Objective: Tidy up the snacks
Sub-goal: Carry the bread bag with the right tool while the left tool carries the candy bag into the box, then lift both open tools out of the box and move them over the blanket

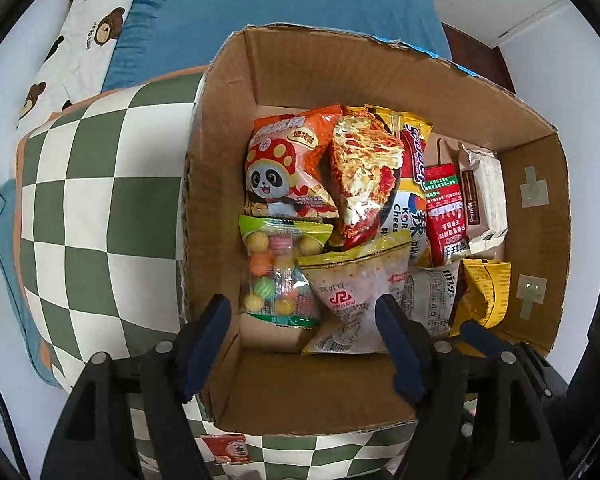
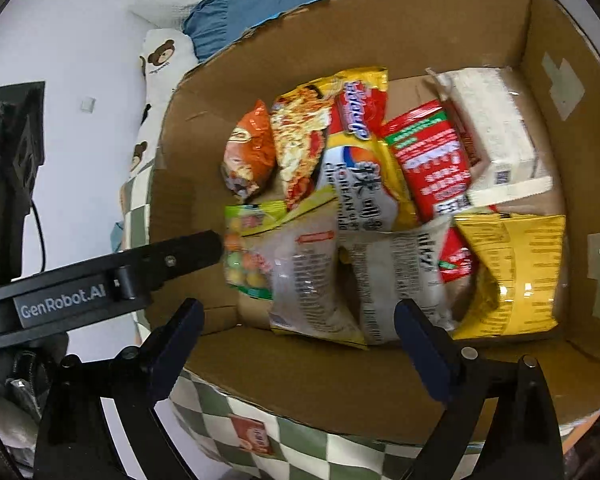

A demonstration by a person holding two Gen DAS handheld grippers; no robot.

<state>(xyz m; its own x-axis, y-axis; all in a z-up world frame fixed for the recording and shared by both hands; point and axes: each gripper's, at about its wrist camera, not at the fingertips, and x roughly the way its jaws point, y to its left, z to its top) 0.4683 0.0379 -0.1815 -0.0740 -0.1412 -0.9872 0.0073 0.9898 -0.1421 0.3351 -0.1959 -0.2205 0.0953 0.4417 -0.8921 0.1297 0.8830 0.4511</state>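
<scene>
Currently, left gripper (image 1: 302, 320): hovering wide open, holding nothing
Right gripper (image 2: 298, 322): gaping, empty
Risk: packets (image 1: 348, 300) overlapping in box (image 1: 540, 208), so jaws may be snagging two

Both views steeply down into box (image 1: 380, 396)

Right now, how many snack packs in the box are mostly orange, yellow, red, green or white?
Orange: 1, panda bag
Yellow: 3, noodles, pouch, pizza pack
Red: 1, packet
Green: 1, candy
White: 3, triangle bag, wrapper, pale pack
Total: 9
</scene>
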